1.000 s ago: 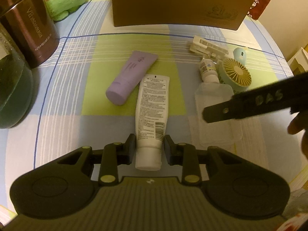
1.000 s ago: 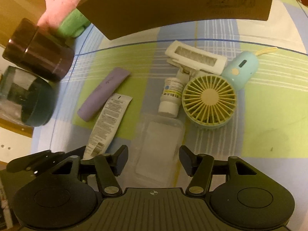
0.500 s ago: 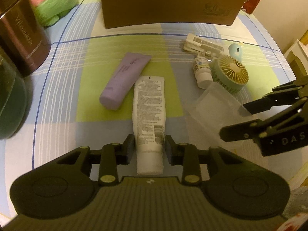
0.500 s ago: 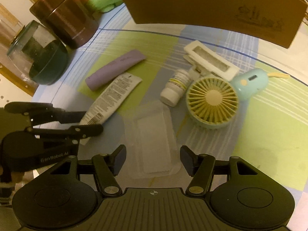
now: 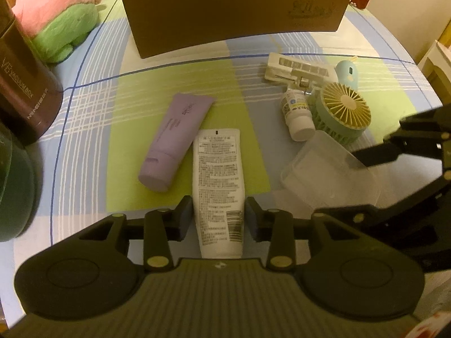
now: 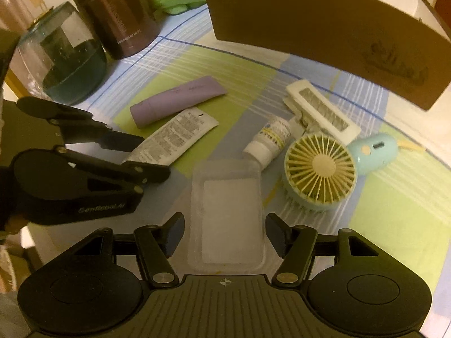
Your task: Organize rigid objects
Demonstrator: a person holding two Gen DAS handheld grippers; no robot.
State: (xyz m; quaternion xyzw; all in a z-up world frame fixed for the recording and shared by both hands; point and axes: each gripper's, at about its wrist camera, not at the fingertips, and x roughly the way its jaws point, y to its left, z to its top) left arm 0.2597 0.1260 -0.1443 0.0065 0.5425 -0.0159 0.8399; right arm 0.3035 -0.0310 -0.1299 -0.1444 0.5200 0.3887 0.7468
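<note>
- While my left tongs [image 5: 217,215] open, the white tube [image 5: 218,186] lies between the jaws on the checked cloth [image 5: 93,129]; there is a slight gap at each pad, so nothing is gripped.
- My right tongs [image 6: 225,232] are opening too, straddling the clear plastic tray [image 6: 225,217] without pressing it.
- The lilac tube [image 5: 176,143] lies just left of the white one, nearly touching.
- The small white bottle [image 5: 298,112], the green handheld fan [image 5: 342,112] and a white clip [image 5: 300,67] sit clustered beyond the tray.
- The brown box [image 5: 234,8] stands behind all 6 items.
</note>
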